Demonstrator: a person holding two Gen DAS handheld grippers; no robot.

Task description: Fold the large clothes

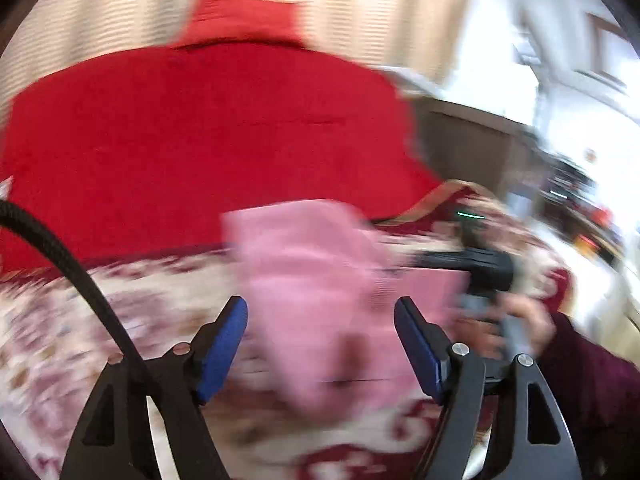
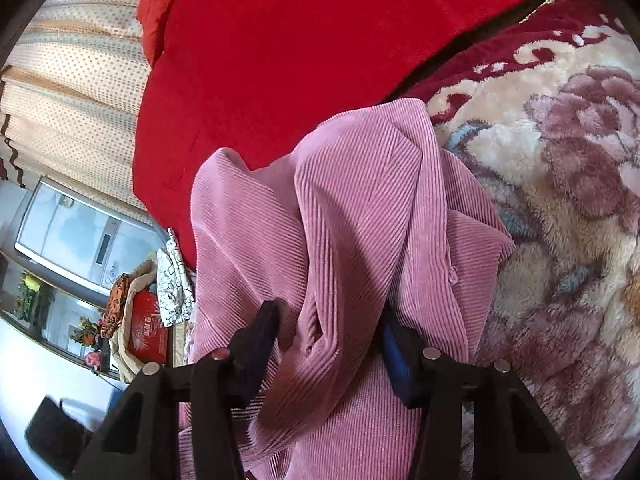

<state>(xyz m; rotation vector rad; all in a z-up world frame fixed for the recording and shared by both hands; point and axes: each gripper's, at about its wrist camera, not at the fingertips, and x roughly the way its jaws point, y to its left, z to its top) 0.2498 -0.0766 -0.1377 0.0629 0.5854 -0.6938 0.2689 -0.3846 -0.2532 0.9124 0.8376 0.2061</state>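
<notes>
A pink corduroy garment lies bunched on a floral plush blanket. My right gripper stands wide over it, with folds of the cloth bulging between its blue pads; the fingers are apart. In the blurred left wrist view the pink garment lies just ahead of my left gripper, which is open with nothing between its blue pads. The right gripper's black body and the hand holding it show at the garment's right edge.
A big red quilt is piled behind the garment; it also shows in the right wrist view. Dotted curtains, a cabinet and a red box lie off the bed's side.
</notes>
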